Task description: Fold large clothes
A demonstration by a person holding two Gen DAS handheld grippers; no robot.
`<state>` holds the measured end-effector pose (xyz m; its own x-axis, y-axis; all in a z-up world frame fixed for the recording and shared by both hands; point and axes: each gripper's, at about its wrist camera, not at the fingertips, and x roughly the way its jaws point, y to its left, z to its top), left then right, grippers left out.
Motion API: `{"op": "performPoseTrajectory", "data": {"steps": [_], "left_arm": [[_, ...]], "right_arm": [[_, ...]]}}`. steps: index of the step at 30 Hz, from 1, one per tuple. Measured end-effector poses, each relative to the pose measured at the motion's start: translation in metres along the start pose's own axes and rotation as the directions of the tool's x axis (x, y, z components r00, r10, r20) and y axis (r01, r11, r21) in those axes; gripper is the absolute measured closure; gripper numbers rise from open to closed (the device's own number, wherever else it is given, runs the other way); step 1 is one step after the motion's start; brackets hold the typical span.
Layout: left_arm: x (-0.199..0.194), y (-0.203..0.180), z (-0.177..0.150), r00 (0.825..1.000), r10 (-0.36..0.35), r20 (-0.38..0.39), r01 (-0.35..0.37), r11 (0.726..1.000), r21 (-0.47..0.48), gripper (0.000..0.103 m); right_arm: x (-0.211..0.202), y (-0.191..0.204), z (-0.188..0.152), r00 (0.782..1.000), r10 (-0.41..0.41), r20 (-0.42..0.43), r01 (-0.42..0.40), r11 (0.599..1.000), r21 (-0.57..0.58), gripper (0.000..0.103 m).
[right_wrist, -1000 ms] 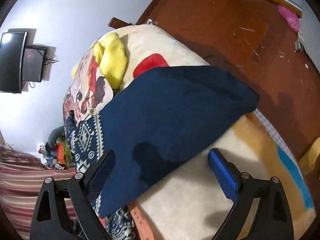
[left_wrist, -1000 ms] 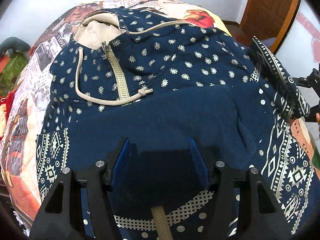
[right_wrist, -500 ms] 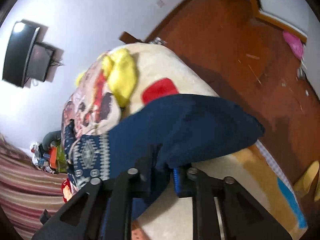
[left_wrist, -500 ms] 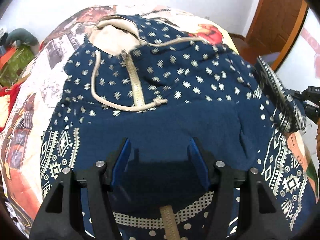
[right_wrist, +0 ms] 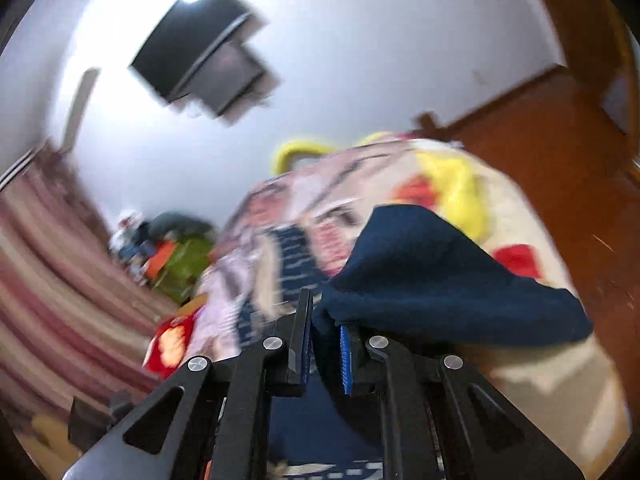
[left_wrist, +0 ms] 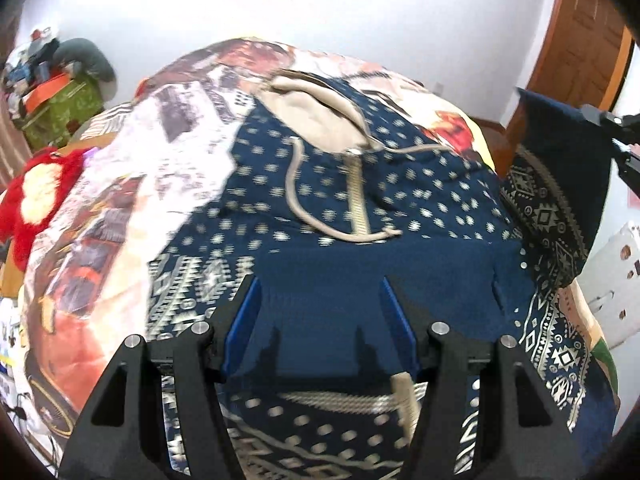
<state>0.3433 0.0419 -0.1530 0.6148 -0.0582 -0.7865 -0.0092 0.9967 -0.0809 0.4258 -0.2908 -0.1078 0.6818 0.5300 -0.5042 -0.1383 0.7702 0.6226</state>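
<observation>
I'm folding this navy hoodie [left_wrist: 372,200] that's lying zipper-up on the bed [left_wrist: 120,184]. My right hand-held gripper [right_wrist: 325,344] is clamping the plain navy sleeve end [right_wrist: 432,276] and holding it up off the bed so it can swing across the chest. My left hand-held gripper [left_wrist: 319,320] is hovering over the folded-over middle, jaws apart, gripping nothing, ready to pin the crease.

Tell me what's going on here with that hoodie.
A person is folding a navy patterned hoodie spread on a bed. The right hand-held gripper is shut on the plain navy sleeve, holding it lifted off the bed. The left hand-held gripper is open above the hoodie's folded plain part, gripping nothing.
</observation>
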Motion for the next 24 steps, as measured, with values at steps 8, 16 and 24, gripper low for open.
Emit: {"op": "performPoseTrajectory", "data": {"steps": [8,16,24], "left_arm": [[-0.027,0.064,-0.027,0.999,0.043,0.018,-0.041,0.996,-0.078,0.043],[-0.017,0.102,-0.050,0.998,0.046,-0.045,-0.052,0.986,-0.157,0.043],[-0.012,0.071,-0.036,0.999,-0.004,-0.042,-0.001,0.993,-0.118,0.043]], "right_arm": [[0.093,0.094,-0.082,0.965,0.023,-0.261,-0.061,0.989,-0.138,0.093],[0.186,0.057,-0.184,0.727,-0.166,-0.667,0.139,0.986,-0.095,0.093],[0.160,0.048,-0.174,0.720,-0.077,-0.690,0.085,0.996,-0.022,0.093]]}}
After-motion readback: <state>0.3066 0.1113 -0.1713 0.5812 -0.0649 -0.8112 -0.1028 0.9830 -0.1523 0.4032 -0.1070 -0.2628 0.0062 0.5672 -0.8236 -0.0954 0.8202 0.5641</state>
